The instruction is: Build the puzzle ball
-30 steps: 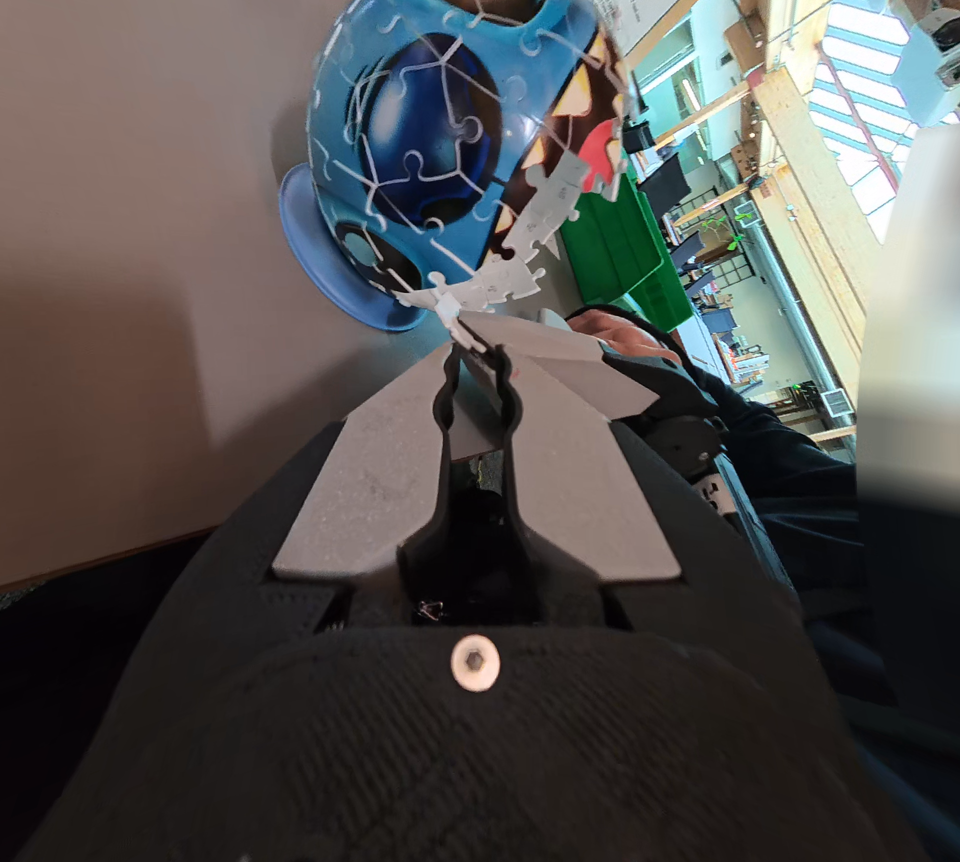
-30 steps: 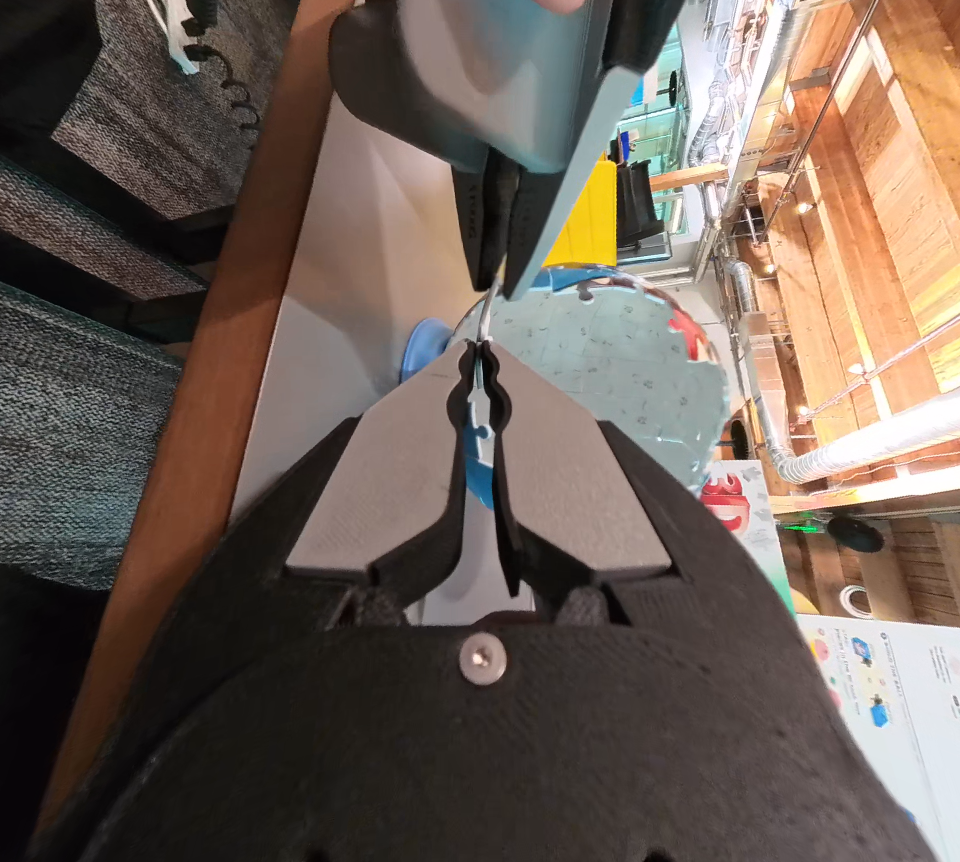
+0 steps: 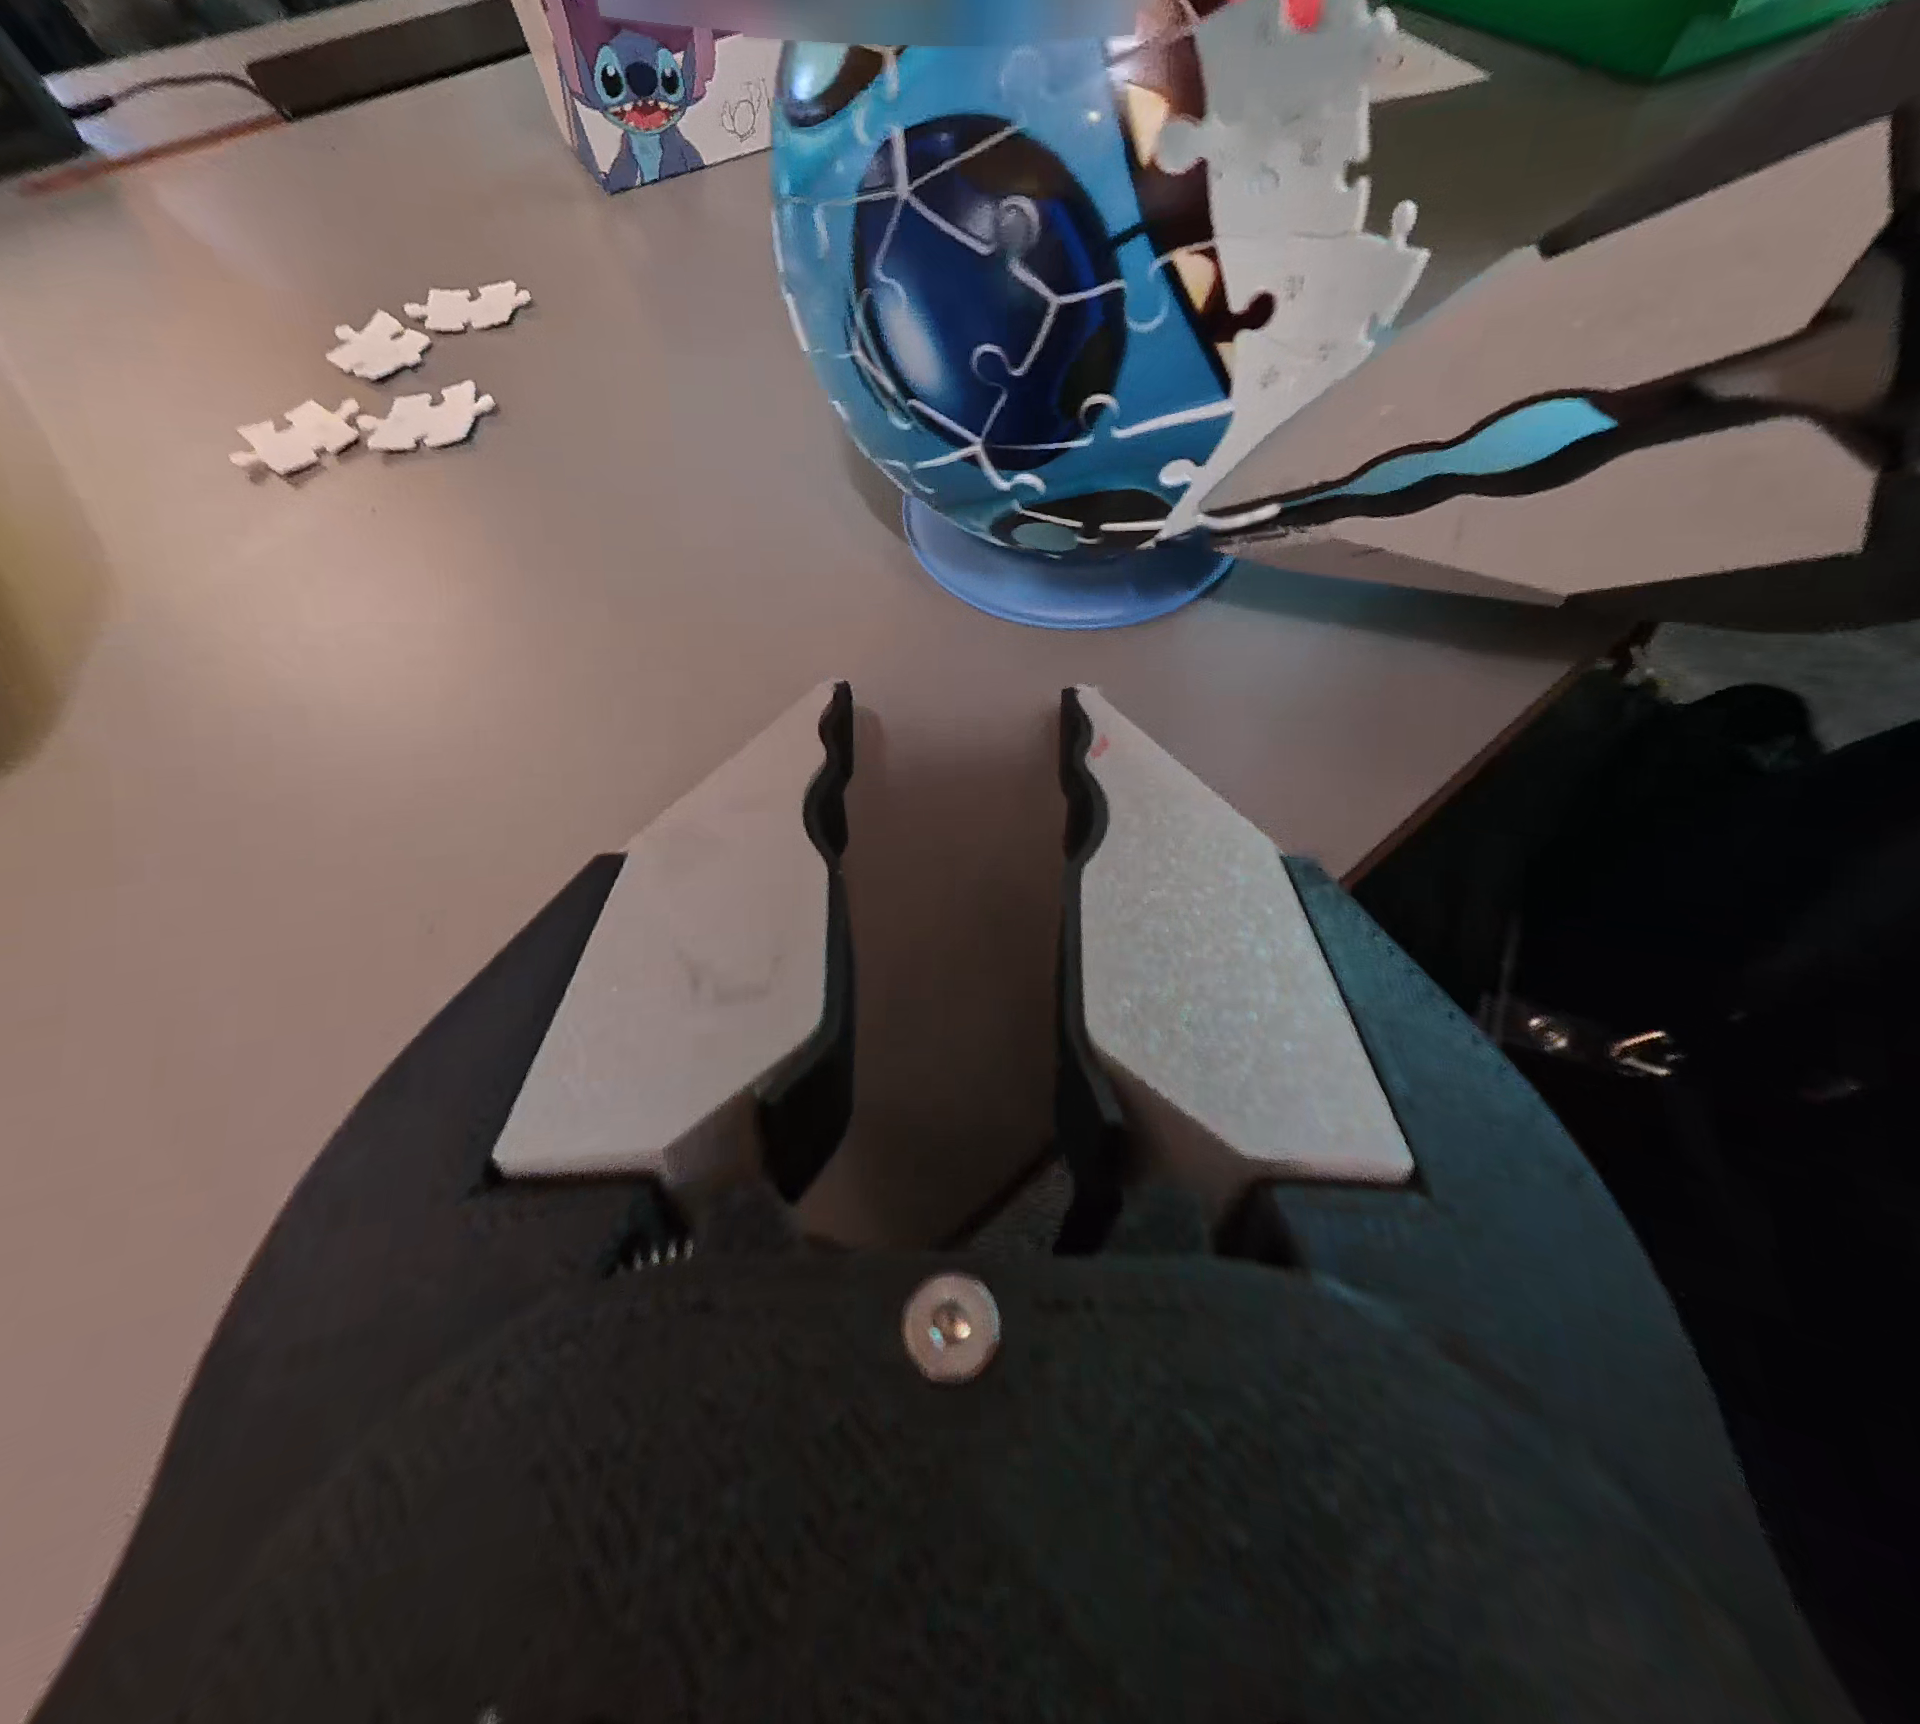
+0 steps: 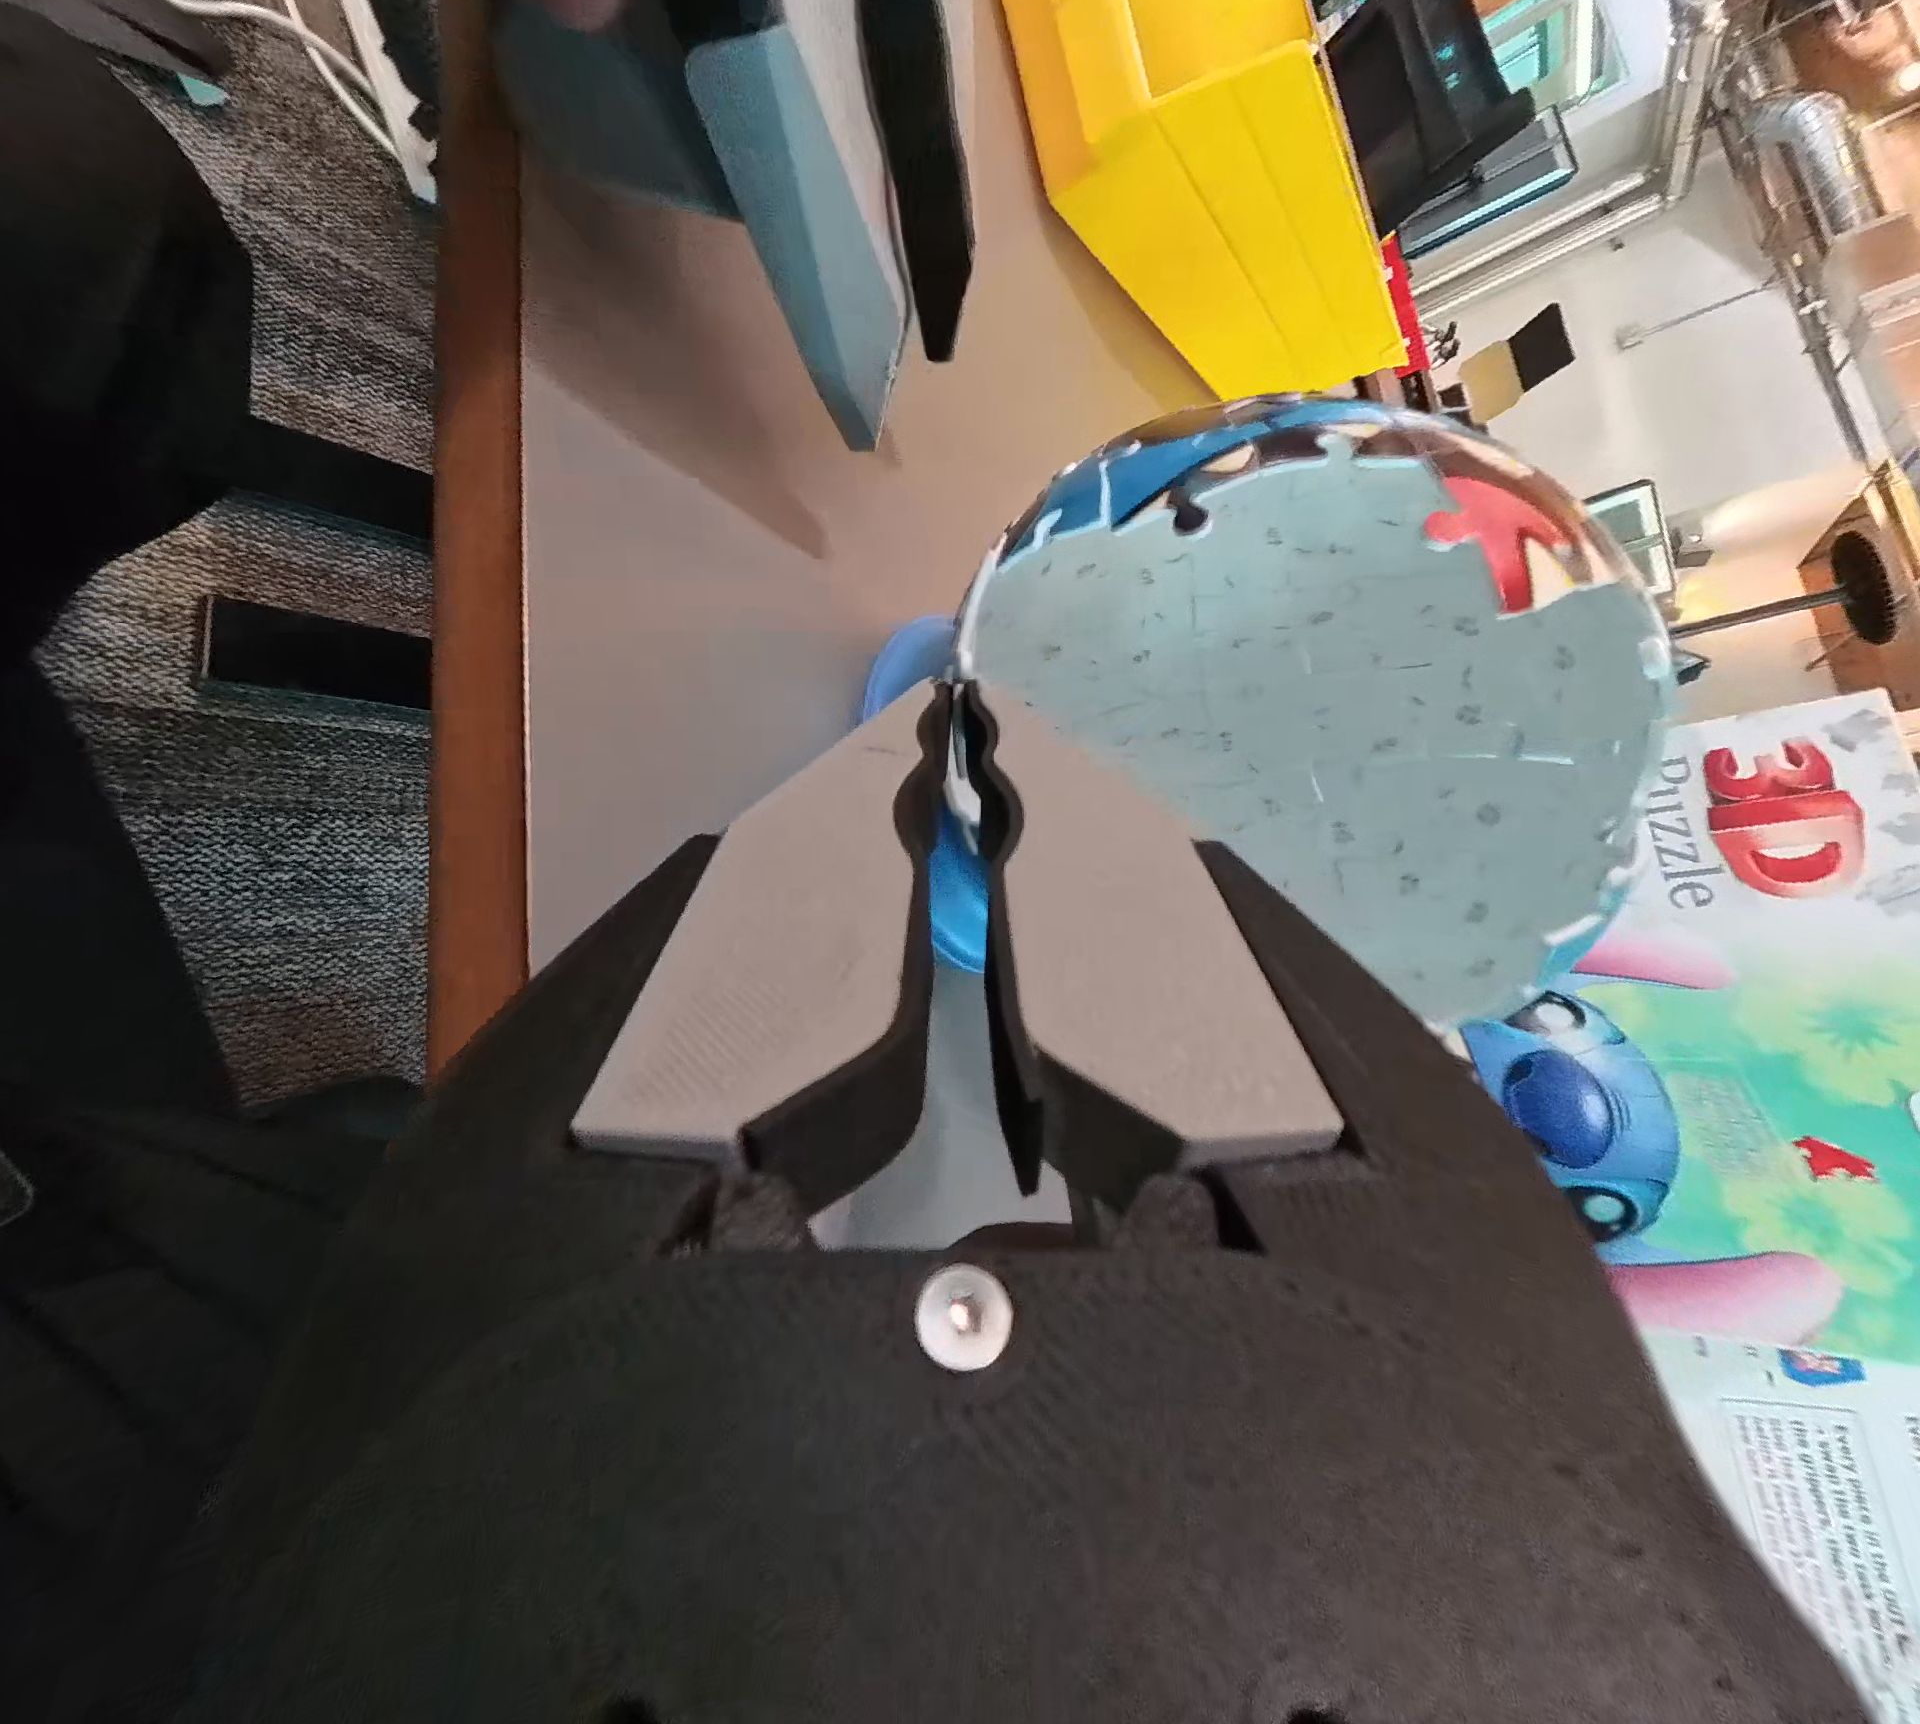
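Between the closed right tongs (image 4: 961, 718) the lower rim of the puzzle ball (image 3: 977, 303) is pinched on its blue stand (image 3: 1070, 578); the left tongs (image 3: 956, 708) are held open, empty, over the counter (image 3: 520, 687). A sideways tug would likely pop the unsupported edge apart or tip the ball; four loose pieces (image 3: 379, 375) lie well apart.

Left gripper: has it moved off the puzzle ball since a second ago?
Yes. The left gripper has backed away from the puzzle ball toward the table's near side and now sits open and empty.
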`<action>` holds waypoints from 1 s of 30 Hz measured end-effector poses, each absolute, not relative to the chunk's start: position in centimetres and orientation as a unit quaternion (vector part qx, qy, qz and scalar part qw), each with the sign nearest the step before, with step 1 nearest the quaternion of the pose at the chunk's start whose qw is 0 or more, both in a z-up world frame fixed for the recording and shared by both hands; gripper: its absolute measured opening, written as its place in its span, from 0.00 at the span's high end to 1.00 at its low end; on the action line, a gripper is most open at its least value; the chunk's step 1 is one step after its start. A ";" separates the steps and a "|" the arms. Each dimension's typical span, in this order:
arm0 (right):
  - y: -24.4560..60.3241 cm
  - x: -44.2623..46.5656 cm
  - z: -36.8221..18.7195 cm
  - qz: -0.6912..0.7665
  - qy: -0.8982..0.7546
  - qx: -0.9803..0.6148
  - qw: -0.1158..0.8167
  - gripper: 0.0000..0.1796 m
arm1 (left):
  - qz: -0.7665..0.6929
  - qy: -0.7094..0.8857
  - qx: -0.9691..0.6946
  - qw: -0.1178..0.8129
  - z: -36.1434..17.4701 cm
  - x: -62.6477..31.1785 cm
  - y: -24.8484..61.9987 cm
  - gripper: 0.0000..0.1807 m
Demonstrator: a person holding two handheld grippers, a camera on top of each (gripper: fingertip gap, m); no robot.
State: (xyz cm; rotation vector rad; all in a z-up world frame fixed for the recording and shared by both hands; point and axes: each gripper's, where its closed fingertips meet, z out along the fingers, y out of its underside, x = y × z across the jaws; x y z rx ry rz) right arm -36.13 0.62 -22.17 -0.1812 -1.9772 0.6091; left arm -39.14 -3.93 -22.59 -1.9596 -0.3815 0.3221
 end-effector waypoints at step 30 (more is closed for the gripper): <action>0.6 -36.5 -22.1 0.300 -0.819 -0.143 0.467 1.00 | 0.164 -0.106 -0.837 0.511 -23.0 -39.0 -2.6 0.79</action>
